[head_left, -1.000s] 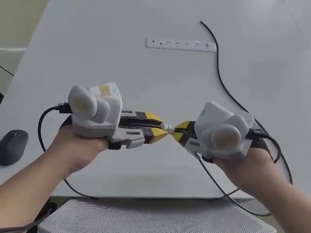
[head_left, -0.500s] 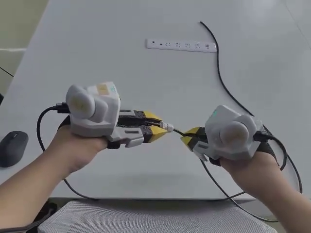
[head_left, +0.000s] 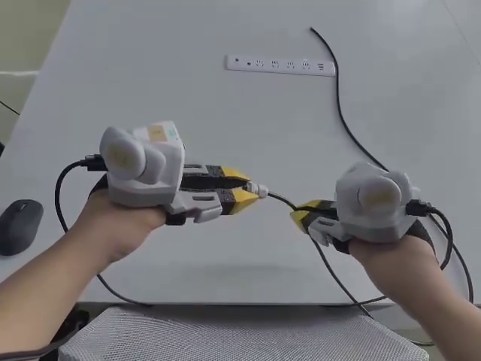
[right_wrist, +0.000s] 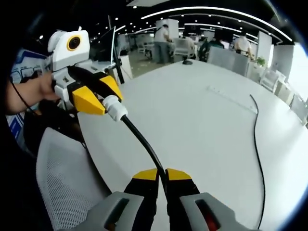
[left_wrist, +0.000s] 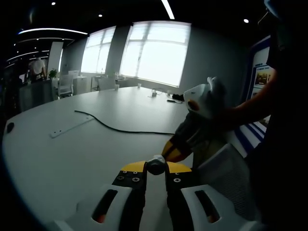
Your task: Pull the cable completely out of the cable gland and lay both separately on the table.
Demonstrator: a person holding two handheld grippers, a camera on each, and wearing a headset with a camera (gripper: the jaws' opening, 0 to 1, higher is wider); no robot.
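Left tool (head_left: pixel 250 192): held in the person's left hand (head_left: pixel 113 226) above the near edge of the worktop (head_left: pixel 188 105), pointing right. Its yellow-tipped jaws were clamped together on the cable gland. In the left gripper view the same tool (left_wrist: pixel 144 169) had the gland pinched right at its tips.
Mouse (head_left: pixel 16 226): dark, lying on the worktop's left edge, left of the left hand and apart from it.
Cable gland (head_left: pixel 259 190): pale and small, sticking out just past the left tool's tips, off the worktop. In the right gripper view the gland (right_wrist: pixel 115 109) sat at the end of the left tool (right_wrist: pixel 103 98), its open end facing the right tool.
Cable (head_left: pixel 279 199): thin and black, one end still inside the gland, bridging the gap between the two tools in the air. In the right gripper view the cable (right_wrist: pixel 143 140) ran in a slight curve from the gland down into the jaws.
Right tool (head_left: pixel 299 215): held in the right hand (head_left: pixel 391 259), pointing left and apart from the left tool. Its jaws were closed on the cable, and in its own view the tool (right_wrist: pixel 161 174) showed the cable caught between the yellow tips.
Power strip (head_left: pixel 279 65): white, lying flat at the far side of the worktop.
Black cord (head_left: pixel 338 105): loose on the worktop, curving from beside the strip toward the right hand.
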